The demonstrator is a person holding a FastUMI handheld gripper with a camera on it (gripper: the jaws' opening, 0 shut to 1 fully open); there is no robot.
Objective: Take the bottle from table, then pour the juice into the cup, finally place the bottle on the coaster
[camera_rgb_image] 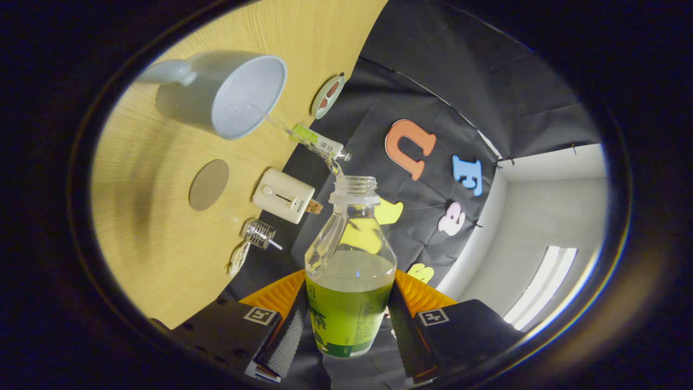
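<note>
My gripper is shut on a clear, uncapped bottle, one finger pressing on each side of its green label. The bottle holds greenish juice and is tipped over, with its mouth pointing beyond the fingers toward the table. A thin stream runs from the mouth into a pale blue cup, which stands on the wooden table. A round brown coaster lies flat on the table between the cup and the fingers, with nothing on it.
Near the table's far edge are a white box-shaped device, a small metal coil piece, a small labelled tube and a round disc with red marks. The black cloth wall hangs just behind them.
</note>
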